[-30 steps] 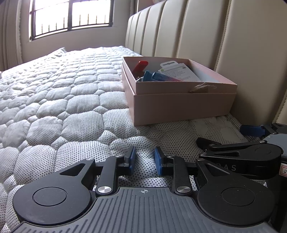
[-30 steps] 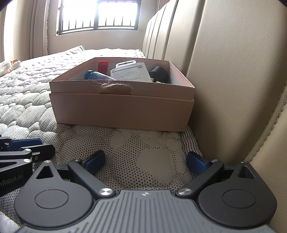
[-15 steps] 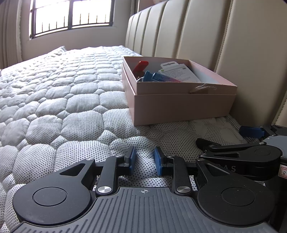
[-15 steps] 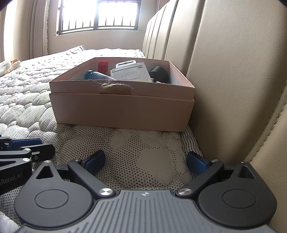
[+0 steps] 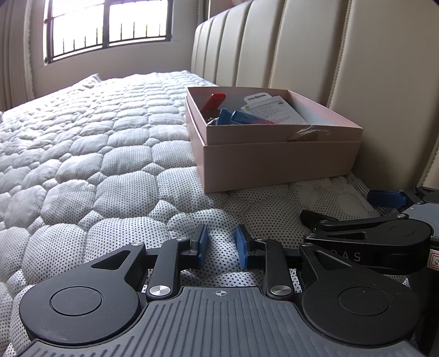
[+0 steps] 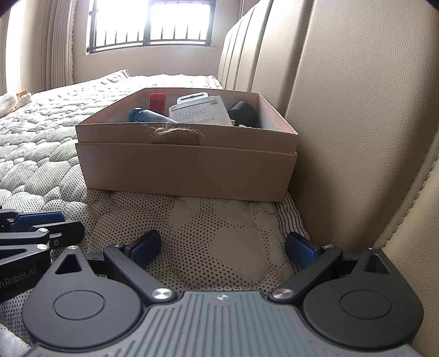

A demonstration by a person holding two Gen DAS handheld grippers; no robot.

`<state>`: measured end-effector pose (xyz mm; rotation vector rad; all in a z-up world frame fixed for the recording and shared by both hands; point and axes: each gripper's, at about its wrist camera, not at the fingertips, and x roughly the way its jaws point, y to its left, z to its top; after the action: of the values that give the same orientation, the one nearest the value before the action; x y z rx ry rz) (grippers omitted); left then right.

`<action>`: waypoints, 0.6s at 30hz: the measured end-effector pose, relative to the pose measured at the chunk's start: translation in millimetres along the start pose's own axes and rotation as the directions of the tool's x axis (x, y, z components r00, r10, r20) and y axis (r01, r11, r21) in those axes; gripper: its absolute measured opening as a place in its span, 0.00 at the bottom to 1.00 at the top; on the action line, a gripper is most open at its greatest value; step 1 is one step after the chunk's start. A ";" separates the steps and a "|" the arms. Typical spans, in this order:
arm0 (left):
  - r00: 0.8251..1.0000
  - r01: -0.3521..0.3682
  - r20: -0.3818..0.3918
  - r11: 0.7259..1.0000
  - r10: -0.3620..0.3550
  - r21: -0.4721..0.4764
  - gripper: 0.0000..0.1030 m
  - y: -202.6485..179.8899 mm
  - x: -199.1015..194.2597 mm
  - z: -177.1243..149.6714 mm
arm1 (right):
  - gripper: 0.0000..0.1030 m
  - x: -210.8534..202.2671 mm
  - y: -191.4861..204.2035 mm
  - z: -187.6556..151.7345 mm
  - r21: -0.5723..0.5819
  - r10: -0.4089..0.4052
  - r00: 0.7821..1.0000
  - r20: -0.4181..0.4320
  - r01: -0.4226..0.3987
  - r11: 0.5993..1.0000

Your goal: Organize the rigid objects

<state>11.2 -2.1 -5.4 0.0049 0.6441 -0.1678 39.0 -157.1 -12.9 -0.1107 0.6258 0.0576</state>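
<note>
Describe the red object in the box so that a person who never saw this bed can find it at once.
Start at the padded headboard; an open pink cardboard box sits on the quilted mattress against it. Look inside, at the far end nearest the window. The red object leans there, left of the white printed packet and behind the blue tube; it is the only red item in the box.

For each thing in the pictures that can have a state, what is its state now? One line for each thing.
pink box: open, no lid on it, standing on the mattress beside the headboard.
red item: inside the box, at the far wall.
blue tube: lying inside the box.
white package: inside the box, leaning.
black item: inside the box, at the headboard side.
left gripper: open, narrow gap, holding nothing.
right gripper: open wide, holding nothing.
</note>
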 end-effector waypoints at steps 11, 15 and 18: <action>1.000 0.000 0.000 1.000 0.000 0.001 0.26 0.3 -0.4 -0.5 | 0.95 0.3 0.0 0.0 0.000 0.000 1.000 0.000 0.000 1.000; 1.000 -0.004 0.000 1.000 0.004 0.011 0.26 -0.6 -0.6 -0.8 | 0.95 0.2 0.0 0.0 0.000 0.000 1.000 0.000 0.000 1.000; 1.000 -0.007 0.000 1.000 0.007 0.019 0.26 -1.9 -0.4 -0.5 | 0.95 0.1 0.1 0.0 0.000 0.000 1.000 0.000 0.000 1.000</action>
<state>10.4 -3.8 -5.5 0.0255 0.6429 -0.1672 39.1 -157.0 -12.9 -0.1109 0.6257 0.0576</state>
